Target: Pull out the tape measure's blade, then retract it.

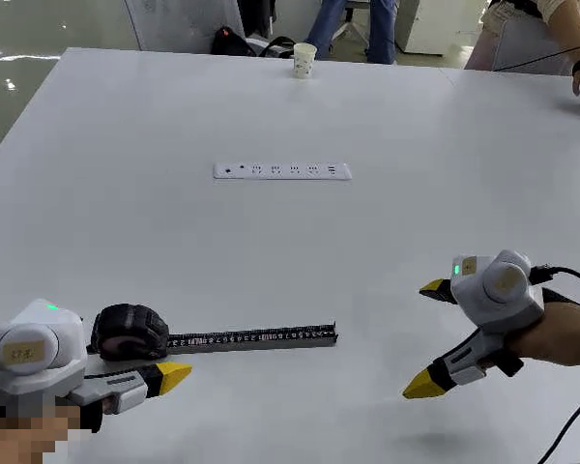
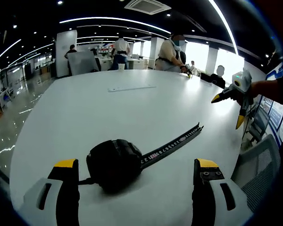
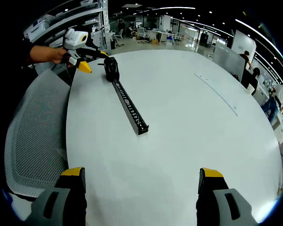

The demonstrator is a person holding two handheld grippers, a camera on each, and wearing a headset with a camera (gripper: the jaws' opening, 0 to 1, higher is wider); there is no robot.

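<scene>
The tape measure's black case (image 1: 130, 332) lies on the white table (image 1: 271, 242) at the near edge. Its blade (image 1: 256, 337) is drawn out flat along the tabletop, away from the case and toward the right gripper's side. The blade's hooked end rests on the table with nothing holding it, so a lock or the blade's own friction is probably keeping it out. By that reading the pull-out half of the task looks done and the retraction remains.

The left gripper (image 2: 136, 165) sits just behind the case with its jaws spread wide, clamping nothing. In the left gripper view the case lies between the two yellow tips and slightly ahead of them. That placement suits closing on the case to steady it or to work its release. In the head view the far jaw is hidden behind the case, so whether it touches the case I cannot tell.

The right gripper (image 1: 426, 336) hangs well apart from the case, beyond the blade's free end and clear of it. Its jaws are parted and hold nothing. Standing off there leaves the blade a clear path back into the case.

Far from the case, toward the middle of the table, lies a white power strip (image 1: 281, 171). A paper cup (image 1: 304, 60) stands farther off near the opposite edge.
</scene>
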